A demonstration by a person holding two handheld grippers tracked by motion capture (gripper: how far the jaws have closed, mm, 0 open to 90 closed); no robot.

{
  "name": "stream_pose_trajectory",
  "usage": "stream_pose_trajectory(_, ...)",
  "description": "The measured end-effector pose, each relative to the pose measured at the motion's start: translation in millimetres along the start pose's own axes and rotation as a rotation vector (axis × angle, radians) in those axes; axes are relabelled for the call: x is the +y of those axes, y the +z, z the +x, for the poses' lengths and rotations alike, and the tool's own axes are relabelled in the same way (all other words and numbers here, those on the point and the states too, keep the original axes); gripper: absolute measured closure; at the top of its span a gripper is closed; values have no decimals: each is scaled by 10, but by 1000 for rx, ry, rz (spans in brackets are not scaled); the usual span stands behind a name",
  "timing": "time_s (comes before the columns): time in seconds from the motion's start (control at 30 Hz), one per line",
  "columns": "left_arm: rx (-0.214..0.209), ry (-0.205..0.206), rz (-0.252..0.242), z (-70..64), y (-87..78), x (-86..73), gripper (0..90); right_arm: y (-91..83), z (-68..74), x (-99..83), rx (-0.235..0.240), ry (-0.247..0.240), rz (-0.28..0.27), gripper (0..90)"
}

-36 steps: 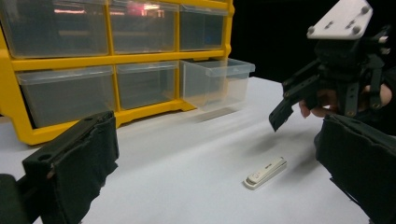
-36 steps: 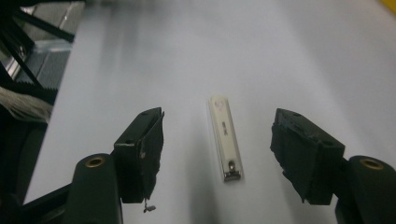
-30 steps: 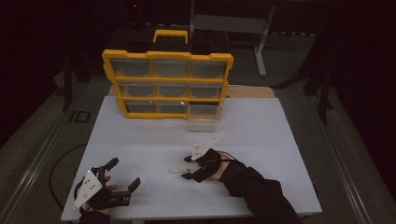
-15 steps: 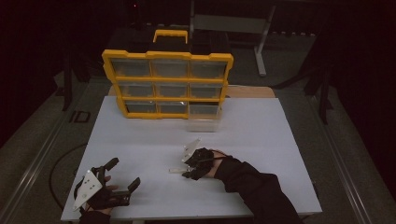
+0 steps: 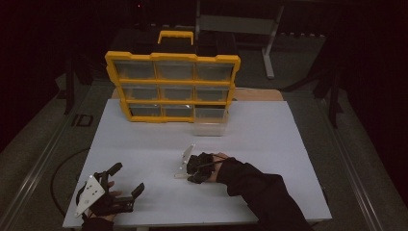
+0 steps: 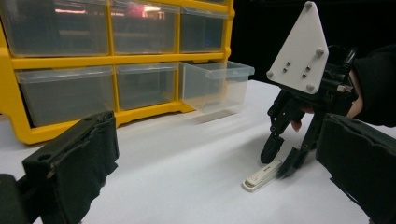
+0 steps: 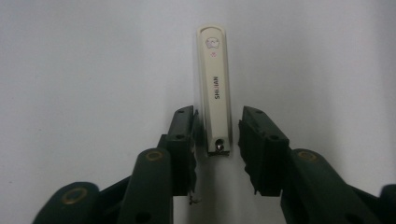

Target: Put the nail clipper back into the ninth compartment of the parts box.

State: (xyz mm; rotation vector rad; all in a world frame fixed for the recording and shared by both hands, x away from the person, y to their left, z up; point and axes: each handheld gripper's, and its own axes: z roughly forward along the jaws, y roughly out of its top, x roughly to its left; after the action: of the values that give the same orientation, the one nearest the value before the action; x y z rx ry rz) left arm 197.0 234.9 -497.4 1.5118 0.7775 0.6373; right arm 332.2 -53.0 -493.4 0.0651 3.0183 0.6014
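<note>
Right gripper [image 7: 217, 135] jaws parted astride one cream nail clipper [image 7: 214, 88], left gripper [image 5: 126, 185] released, one yellow organizer [image 5: 172, 86], nine drawers

One yellow drawer organizer [image 5: 172, 57] stands on one white table [image 5: 269, 144], holding nine clear drawers in three rows of three. One cream nail clipper [image 7: 214, 88] lies there. Two grippers work: left [image 5: 126, 179], right [image 5: 188, 172].

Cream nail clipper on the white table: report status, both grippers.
Right gripper open, jaws straddling the cream flat nail clipper, not clamped. Clipper flat on the white table. Left gripper open, idle at near edge. Nothing in the way.
</note>
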Motion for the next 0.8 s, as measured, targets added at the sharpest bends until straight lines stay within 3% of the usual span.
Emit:
stream_pose_trajectory(0.2, -2, -1, 0, 1, 0, 0, 3, 5, 20, 80, -21, -16, 73, 736)
stream_pose_trajectory(0.37, 0, 4, 5, -4, 2, 0, 3, 25, 73, 152, -43, -59, 132, 767)
stream_pose_trajectory(0.8, -5, 7, 13, -10, 11, -3, 3, -14, 22, 112, -22, -38, 105, 778)
